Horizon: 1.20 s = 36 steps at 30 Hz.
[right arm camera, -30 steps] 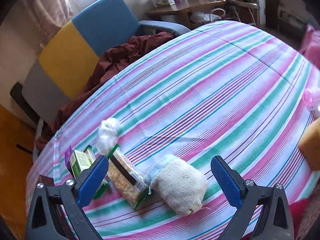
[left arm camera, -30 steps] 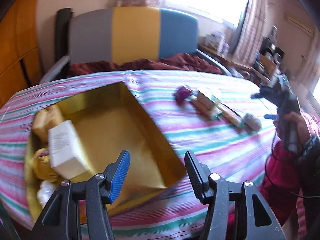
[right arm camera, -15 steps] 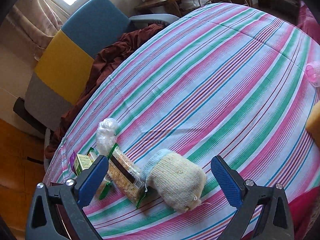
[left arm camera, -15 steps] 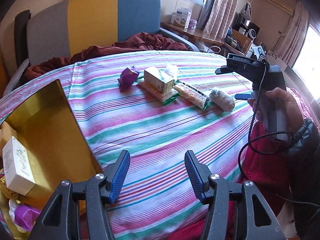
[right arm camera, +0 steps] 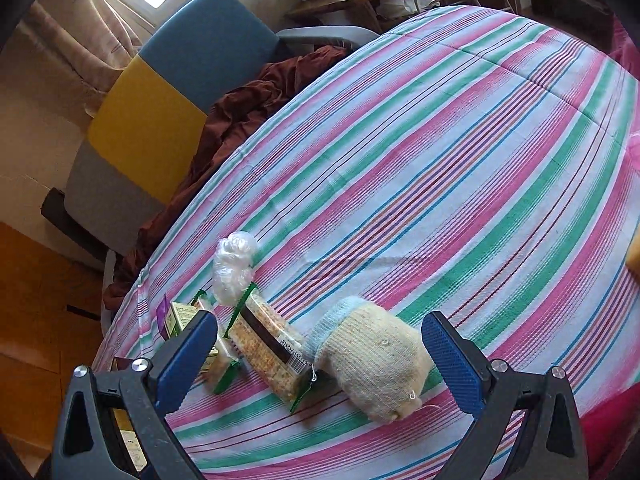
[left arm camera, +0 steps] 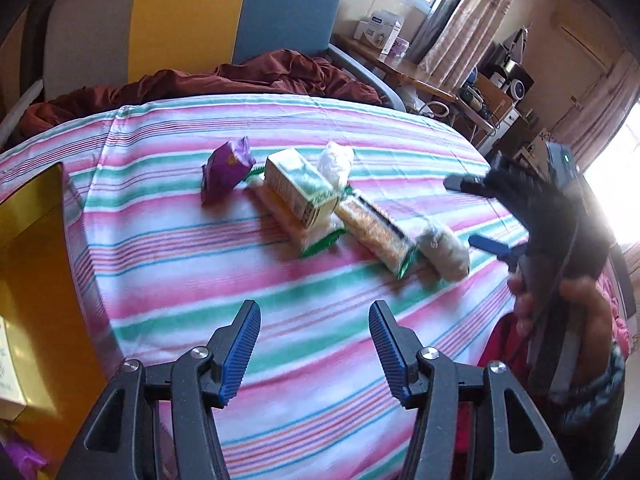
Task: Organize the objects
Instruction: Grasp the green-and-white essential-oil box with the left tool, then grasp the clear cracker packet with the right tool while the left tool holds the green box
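The left tool (left arm camera: 314, 350) hung half open and empty above the striped worktop (left arm camera: 168, 248), facing a row of snacks: purple packet (left arm camera: 224, 170), small carton (left arm camera: 300, 186), cracker pack (left arm camera: 376, 236). The right tool (right arm camera: 320, 354) gaped wide around the knitted pouch (right arm camera: 374, 358), not visibly pressing it. Likely step: fetching the next item; next, lower, close, carry to the gold box (left arm camera: 32, 280) at far left.

A purple crinkly packet (left arm camera: 224, 170), green-and-cream carton (left arm camera: 300, 186), long cracker pack (left arm camera: 376, 232) and cream knitted sock (right arm camera: 372, 364) lie in a row near the striped table's (left arm camera: 200, 264) edge.
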{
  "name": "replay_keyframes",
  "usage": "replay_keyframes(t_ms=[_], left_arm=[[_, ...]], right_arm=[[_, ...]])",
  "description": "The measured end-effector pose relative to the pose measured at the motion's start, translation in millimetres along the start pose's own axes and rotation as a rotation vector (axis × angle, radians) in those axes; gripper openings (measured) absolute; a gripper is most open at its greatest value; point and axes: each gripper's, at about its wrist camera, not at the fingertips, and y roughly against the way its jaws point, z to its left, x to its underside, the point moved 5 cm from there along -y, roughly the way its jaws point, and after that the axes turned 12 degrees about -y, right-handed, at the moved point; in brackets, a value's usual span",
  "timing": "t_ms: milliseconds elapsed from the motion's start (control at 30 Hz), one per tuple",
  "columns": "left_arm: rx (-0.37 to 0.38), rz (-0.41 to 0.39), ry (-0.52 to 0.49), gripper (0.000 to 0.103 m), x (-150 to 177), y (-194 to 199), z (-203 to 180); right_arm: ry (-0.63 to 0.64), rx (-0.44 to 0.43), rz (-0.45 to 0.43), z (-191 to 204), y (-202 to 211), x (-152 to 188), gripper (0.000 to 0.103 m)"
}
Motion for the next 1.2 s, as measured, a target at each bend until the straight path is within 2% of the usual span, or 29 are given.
replay_keyframes(t_ms=[133,200,367,533,633,667,733,900,1067,1133,1200], left_arm=[[0.013,-0.003,0.049,0.057,-25.4,-18.0,6.1],[-0.008,0.011,0.07,0.057,-33.7,-27.8,10.1],[-0.075,-0.011,0.025,0.057,-65.5,-44.4,7.8],[-0.092,0.036,0.065,0.057,-86.5,-78.7,14.8],[-0.13,0.059,0.07,0.057,-92.2,-95.4,21.9],[-0.143,0.064,0.068,0.05,-92.5,-99.4,24.8],[-0.144,0.061,0.065,0.031,-88.1,-101.1,28.3],[-0.124,0.01,0.033,0.031,-60.2,-78.1,26.8],[-0.098,0.017,-0.033,0.031,-10.1,-52.5,10.4],[-0.087,0.03,-0.072,0.031,10.1,-46.0,-0.2],[-0.076,0.035,-0.112,0.031,29.7,-37.8,-10.9]], right_arm=[[0.013,-0.013,0.019,3.5,-2.9,2.3,0.103],[0.013,-0.022,0.025,5.0,-4.3,1.8,0.103],[0.003,-0.042,0.046,5.2,-6.4,2.1,0.103],[0.004,-0.06,0.055,6.6,-6.5,3.2,0.103],[-0.001,-0.066,0.058,5.6,-6.8,2.6,0.103],[0.001,-0.066,0.058,5.6,-6.8,2.4,0.103],[0.003,-0.066,0.059,5.7,-7.6,2.1,0.103],[0.017,-0.082,0.064,8.7,-6.5,1.7,0.103],[0.056,-0.096,0.061,17.1,-4.4,5.2,0.103],[0.094,-0.116,0.046,25.3,-0.4,7.1,0.103],[0.189,-0.133,0.011,40.2,6.3,12.1,0.103]])
